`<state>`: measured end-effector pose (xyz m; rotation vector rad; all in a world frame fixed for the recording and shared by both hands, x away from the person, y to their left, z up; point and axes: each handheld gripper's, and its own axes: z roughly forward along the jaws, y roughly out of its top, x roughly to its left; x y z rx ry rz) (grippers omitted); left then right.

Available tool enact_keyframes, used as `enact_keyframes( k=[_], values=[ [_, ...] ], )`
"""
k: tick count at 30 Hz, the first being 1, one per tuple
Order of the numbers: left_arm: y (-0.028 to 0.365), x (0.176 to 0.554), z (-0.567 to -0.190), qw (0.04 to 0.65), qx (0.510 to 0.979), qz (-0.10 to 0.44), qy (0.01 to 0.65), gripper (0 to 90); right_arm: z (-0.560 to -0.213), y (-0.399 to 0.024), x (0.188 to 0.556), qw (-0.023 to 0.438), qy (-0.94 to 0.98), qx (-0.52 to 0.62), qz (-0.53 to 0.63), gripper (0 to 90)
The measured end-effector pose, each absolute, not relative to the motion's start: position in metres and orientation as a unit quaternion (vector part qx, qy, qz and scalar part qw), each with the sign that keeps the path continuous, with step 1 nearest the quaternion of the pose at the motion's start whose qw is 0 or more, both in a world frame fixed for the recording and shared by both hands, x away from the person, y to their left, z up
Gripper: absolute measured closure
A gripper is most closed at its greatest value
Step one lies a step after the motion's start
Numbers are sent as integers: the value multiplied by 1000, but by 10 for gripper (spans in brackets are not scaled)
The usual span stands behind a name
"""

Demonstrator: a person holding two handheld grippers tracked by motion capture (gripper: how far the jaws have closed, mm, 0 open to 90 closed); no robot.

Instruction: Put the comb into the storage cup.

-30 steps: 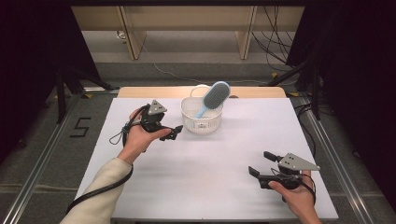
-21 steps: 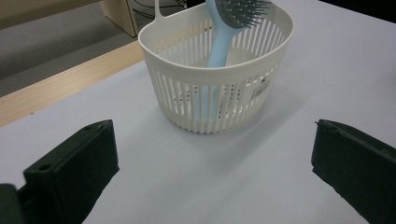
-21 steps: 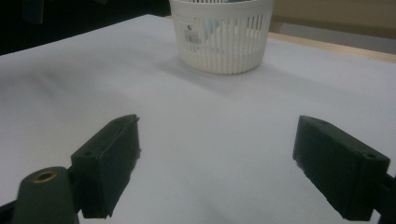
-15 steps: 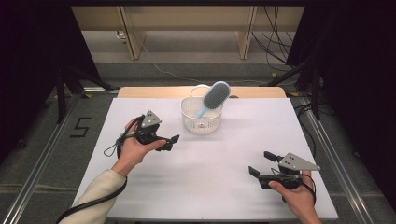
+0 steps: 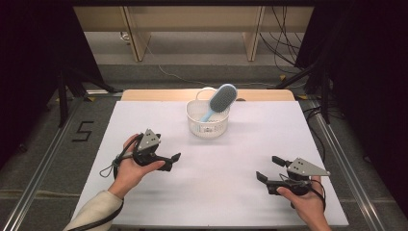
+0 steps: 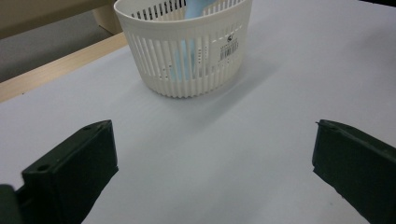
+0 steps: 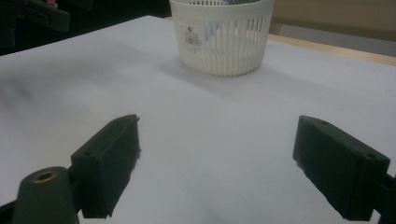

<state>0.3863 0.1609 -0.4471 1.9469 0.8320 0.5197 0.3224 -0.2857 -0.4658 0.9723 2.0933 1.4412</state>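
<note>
The white table sheet (image 5: 240,159) is evenly lit from overhead; surroundings are left dark, near black jaws are blurred.

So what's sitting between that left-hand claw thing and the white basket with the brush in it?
Nothing: in the left gripper view, bare white table runs from the open left gripper to the basket holding the blue brush.
</note>
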Motion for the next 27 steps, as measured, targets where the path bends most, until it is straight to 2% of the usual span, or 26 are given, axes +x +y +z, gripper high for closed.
enact_keyframes(
  k=[27],
  values=[
    [174, 355, -456, 450, 800, 218, 331, 0, -466, -286, 322, 210, 751, 350, 519, 156]
  ],
)
